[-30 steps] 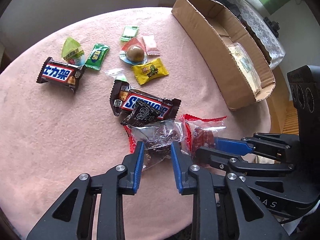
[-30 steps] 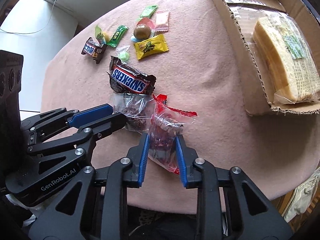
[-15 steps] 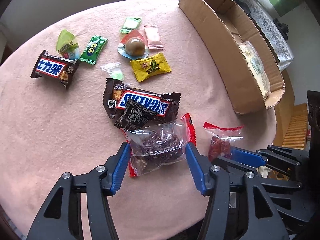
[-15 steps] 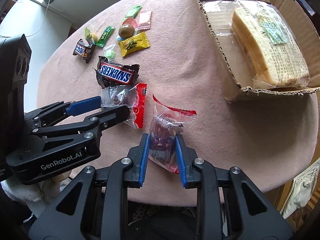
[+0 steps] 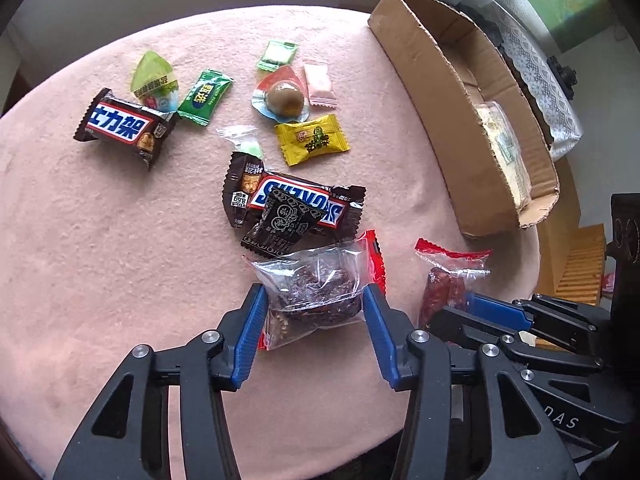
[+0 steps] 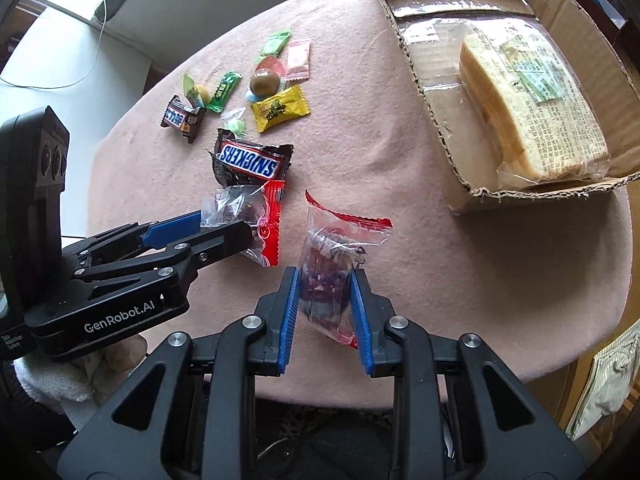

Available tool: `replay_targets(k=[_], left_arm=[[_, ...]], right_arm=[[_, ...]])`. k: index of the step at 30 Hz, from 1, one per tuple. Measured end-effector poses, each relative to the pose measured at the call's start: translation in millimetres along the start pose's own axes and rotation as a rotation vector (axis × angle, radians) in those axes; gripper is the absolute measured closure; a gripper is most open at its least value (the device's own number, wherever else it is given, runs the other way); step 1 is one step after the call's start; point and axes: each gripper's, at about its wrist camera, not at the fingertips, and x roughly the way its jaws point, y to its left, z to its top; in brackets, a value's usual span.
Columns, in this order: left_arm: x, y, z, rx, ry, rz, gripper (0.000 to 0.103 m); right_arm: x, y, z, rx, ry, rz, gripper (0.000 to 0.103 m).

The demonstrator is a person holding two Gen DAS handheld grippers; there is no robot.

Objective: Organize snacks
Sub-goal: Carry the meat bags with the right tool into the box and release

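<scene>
Snacks, assorted, scattered on a pink-covered table (image 5: 100, 260). Two clear red-edged packets are engaged.

Item one: dark-fruit packet (image 5: 316, 292), lying between the jaws of the left gripper (image 5: 312, 332). The jaws have just been closing in on it; the blue pads are seen at its two sides, but firm pressure cannot be confirmed.

Item two: red-fruit packet (image 6: 326, 276), clamped between the narrowed jaws of the right gripper (image 6: 324, 312), its crimped top standing ahead of the fingertips.

Ahead of the left jaws: a small black sachet (image 5: 284, 220) overlapping a Snickers bar (image 5: 296, 204). Ahead and right of the right jaws: cardboard box (image 6: 424, 92), presumed destination.

Risks noted:
- slippery film may be squeezed out of either grip;
- the sachet may be dragged if item one is lifted;
- the two grippers, close together, may be knocked.
</scene>
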Motion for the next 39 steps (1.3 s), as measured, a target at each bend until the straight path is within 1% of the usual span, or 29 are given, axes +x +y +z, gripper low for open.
replay_targets(k=[5,7,10,14,19,25,32,39], left_arm=[[-20,5,2,-0.001,-0.029,-0.026,0.055],[-30,4,6,0.006,-0.052,-0.030,0.055],[-43,-2,18,0.020,-0.090,-0.038,0.055],[-50,-17,36,0.049,-0.120,-0.049,0.055],[-40,-47,66,0.069,-0.135,-0.063,0.055],[-31,-73,92,0.117,-0.150,-0.068,0.055],[-18,-96,125,0.142,-0.165,-0.071,0.055],[2,-114,143,0.158,-0.155,-0.062,0.055]], right_arm=[[-25,4,7,-0.018,-0.042,0.016,0.076],[-37,3,13,-0.020,-0.058,0.018,0.076],[-57,-1,24,-0.015,-0.091,0.023,0.076],[-77,-8,46,-0.004,-0.141,0.006,0.076],[-95,-26,72,0.001,-0.177,-0.031,0.076],[-100,-47,106,-0.003,-0.197,-0.081,0.076],[-98,-78,148,-0.004,-0.191,-0.118,0.076],[-91,-104,174,0.006,-0.176,-0.122,0.076]])
